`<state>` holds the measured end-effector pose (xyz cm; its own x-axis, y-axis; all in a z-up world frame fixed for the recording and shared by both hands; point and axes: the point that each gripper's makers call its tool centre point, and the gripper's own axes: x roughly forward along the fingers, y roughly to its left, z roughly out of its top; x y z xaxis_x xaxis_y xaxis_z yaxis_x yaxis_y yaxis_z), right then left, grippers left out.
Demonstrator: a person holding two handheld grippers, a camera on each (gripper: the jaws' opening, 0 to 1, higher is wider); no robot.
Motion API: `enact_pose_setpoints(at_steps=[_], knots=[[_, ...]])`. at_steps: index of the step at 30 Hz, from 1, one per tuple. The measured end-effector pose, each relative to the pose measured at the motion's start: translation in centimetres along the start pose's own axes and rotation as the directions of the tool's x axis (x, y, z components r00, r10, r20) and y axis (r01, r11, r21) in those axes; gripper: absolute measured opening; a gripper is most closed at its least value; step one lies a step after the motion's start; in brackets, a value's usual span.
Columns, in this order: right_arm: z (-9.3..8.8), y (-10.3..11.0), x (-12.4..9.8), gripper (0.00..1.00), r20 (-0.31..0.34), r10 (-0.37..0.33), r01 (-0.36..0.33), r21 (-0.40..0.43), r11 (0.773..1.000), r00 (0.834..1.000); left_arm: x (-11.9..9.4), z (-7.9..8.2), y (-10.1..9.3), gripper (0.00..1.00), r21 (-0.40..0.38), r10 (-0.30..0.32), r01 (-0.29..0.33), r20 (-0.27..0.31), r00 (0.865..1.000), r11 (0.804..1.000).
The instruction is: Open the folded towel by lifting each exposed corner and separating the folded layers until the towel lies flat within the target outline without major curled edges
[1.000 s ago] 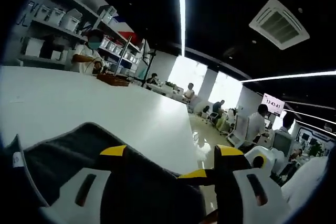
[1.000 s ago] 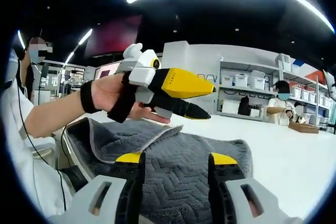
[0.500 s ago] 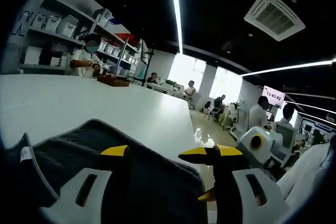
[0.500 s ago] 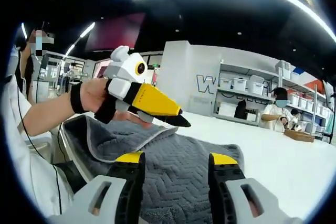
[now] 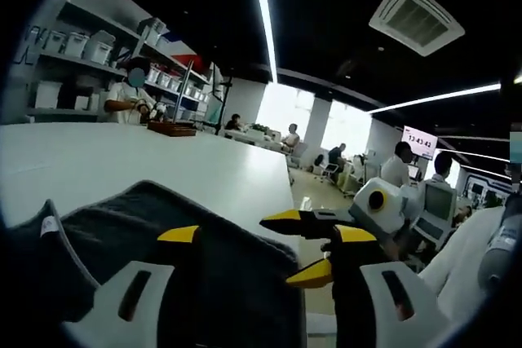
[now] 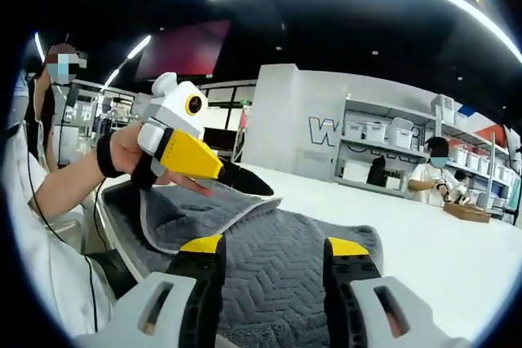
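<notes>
a dark grey terry towel with a woven zigzag pattern (image 6: 285,270) is seen in the right gripper view, edged by a paler grey hem; in the left gripper view the same towel (image 5: 147,218) is rendered almost black, with a small white label at its corner. the broad flat table top (image 6: 440,242) is shown in plain white. the left gripper (image 6: 245,185) is coloured white and yellow with black tips, and the right gripper (image 5: 306,246) has yellow-capped black jaws.

Bare table (image 6: 457,258) beyond towel (image 6: 277,258)
</notes>
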<state>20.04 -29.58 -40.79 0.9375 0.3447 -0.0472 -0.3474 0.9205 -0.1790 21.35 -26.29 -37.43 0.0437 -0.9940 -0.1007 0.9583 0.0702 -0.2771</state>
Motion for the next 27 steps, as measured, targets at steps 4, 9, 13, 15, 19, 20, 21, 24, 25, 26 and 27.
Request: enact_pose_setpoints(at_steps=[4, 9, 13, 15, 19, 20, 21, 24, 25, 26, 27], knots=[[-0.1, -0.3, -0.1, 0.45, -0.014, -0.02, 0.019, -0.04, 0.999, 1.0, -0.8, 0.1, -0.2, 0.63, 0.024, 0.02, -0.02, 0.008, 1.0, 0.999], [0.0, -0.1, -0.1, 0.44, -0.006, -0.006, 0.006, -0.024, 1.0, 1.0, -2.4, 0.1, -0.3, 0.63, 0.041, 0.044, -0.045, 0.043, 0.998, 0.998], [0.0, -0.1, -0.1, 0.44, -0.004, -0.004, 0.004, -0.022, 1.0, 1.0, -3.4, 0.2, -0.5, 0.62, 0.035, 0.044, -0.046, 0.069, 0.997, 0.998], [0.0, -0.1, 0.0, 0.44, -0.008, -0.004, 0.003, -0.019, 1.0, 1.0, -3.9, 0.3, -0.7, 0.62, 0.038, 0.047, -0.051, 0.084, 0.995, 0.998], [0.0, 0.0, 0.0, 0.44, -0.008, -0.003, 0.003, -0.025, 1.0, 1.0, -4.5, 0.3, -1.2, 0.62, 0.049, 0.044, -0.049, 0.097, 0.994, 0.998], [0.1, 0.0, 0.0, 0.44, -0.007, -0.002, 0.002, -0.026, 1.0, 1.0, -4.5, 0.2, -1.3, 0.62, 0.052, 0.044, -0.049, 0.098, 0.994, 0.997], [0.1, 0.1, 0.0, 0.44, -0.005, 0.0, -0.001, -0.025, 1.0, 1.0, -4.7, 0.2, -1.3, 0.62, 0.052, 0.047, -0.052, 0.101, 0.994, 0.997], [0.2, 0.2, 0.0, 0.44, -0.002, 0.008, -0.008, -0.023, 1.0, 1.0, -5.2, 0.0, -1.6, 0.62, 0.055, 0.052, -0.058, 0.11, 0.993, 0.997], [0.1, 0.3, 0.0, 0.44, -0.004, 0.009, -0.01, -0.021, 1.0, 1.0, -5.4, 0.0, -1.7, 0.62, 0.06, 0.052, -0.06, 0.116, 0.992, 0.996], [0.1, 0.3, 0.1, 0.44, -0.004, 0.013, -0.013, -0.019, 1.0, 1.0, -5.5, 0.1, -1.7, 0.62, 0.058, 0.053, -0.06, 0.12, 0.991, 0.997], [0.1, 0.3, 0.1, 0.44, -0.003, 0.013, -0.013, -0.018, 1.0, 1.0, -5.9, 0.3, -2.1, 0.62, 0.033, 0.031, -0.036, 0.147, 0.989, 0.999]])
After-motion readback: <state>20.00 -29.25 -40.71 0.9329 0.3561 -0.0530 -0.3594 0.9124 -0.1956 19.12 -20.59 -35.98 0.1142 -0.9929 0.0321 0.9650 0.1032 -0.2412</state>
